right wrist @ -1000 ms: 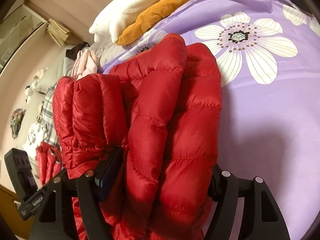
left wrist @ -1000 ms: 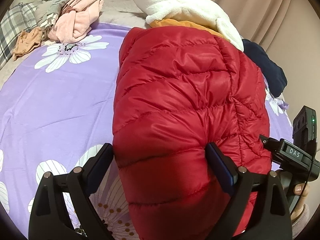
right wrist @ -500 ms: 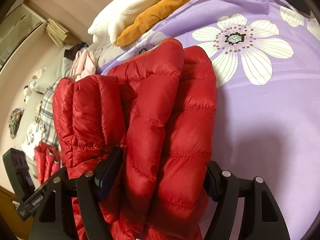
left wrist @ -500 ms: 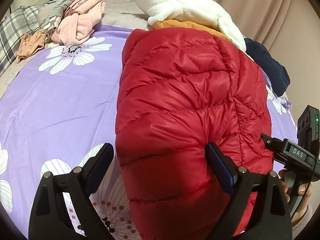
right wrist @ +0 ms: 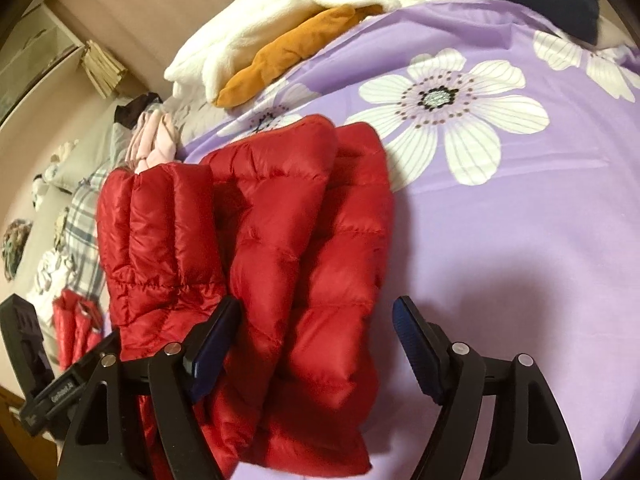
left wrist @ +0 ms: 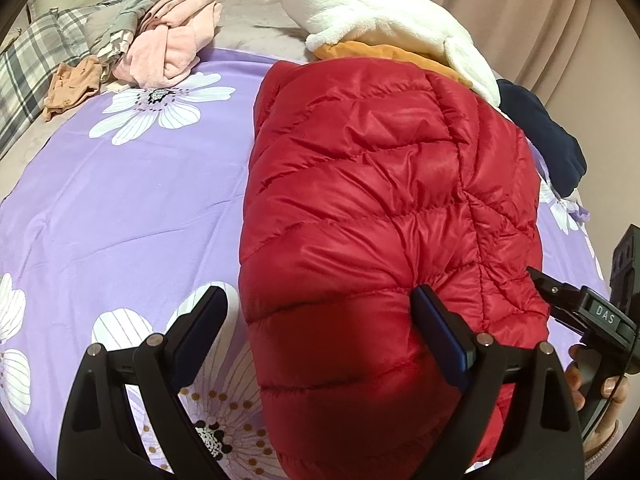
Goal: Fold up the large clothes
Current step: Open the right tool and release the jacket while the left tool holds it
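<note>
Purple bedding printed with big white flowers (left wrist: 132, 200) covers the bed, and a folded red puffer jacket (left wrist: 380, 216) lies on it in a thick quilted bundle. Behind the jacket sits a white fleece garment (left wrist: 380, 12) on top of an orange one (left wrist: 384, 50), with a dark navy item (left wrist: 548, 140) off to the right edge. At the far left of the bed there is a crumpled pink garment (left wrist: 176, 44), a small tan piece (left wrist: 70, 84) and a plaid cloth (left wrist: 24, 60).

In the left wrist view the left gripper (left wrist: 320, 320) stands wide apart; its right finger presses into the jacket's near edge while the left finger rests clear of it over the sheet, so nothing is clamped. At the right edge of that view a hand (left wrist: 596, 384) holds the other gripper's handle.

In the right wrist view the right gripper (right wrist: 316, 328) is opening. The jacket's layered folds lie between the fingers, the left pad against or very close to the fabric, hard to say which, and the right pad plainly clear of it over bare purple sheet
</note>
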The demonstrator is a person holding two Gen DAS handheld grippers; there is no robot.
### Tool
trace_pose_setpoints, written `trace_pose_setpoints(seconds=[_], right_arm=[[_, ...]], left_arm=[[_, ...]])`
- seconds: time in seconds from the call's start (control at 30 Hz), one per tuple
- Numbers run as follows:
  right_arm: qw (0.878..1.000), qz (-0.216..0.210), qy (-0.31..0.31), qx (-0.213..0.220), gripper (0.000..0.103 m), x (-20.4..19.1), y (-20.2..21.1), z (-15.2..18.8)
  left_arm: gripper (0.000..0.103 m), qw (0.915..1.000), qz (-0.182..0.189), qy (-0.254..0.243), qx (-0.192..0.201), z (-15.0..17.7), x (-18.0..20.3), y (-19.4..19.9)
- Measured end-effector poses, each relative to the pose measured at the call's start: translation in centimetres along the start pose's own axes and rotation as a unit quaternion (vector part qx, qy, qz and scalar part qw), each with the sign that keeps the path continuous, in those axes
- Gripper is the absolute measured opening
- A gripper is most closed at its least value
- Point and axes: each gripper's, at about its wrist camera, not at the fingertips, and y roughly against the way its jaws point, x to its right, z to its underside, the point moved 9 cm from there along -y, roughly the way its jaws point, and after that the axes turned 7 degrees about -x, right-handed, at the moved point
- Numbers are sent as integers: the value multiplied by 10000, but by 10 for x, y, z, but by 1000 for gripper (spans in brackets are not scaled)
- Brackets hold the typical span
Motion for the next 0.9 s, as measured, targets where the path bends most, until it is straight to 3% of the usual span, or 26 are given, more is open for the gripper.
trace_pose_setpoints(seconds=[0.23,0.37,0.47,0.7,0.83,0.9], right_arm=[[9989,130,182,407,78,-8,22,-3],[9966,-413,399,586,78,-32,31,-8],[9931,-1049,364,384,78,-50,22,-11],[9895,-1433,113,161,78,-62,-4,-27],[9878,-1302,318,792,78,-66,26,-35],[9845,-1447,392,913,78,-72,33,-37]], left_arm=[[94,9999,-118,-102,34,2,3,4],[94,9997,-178,-173,51,3,4,4],[94,9997,-177,-168,34,4,4,4],[94,9997,-153,-164,-3,4,3,4],[94,9998,-116,-172,-40,4,5,2],[94,9998,-105,-179,-49,4,6,1]])
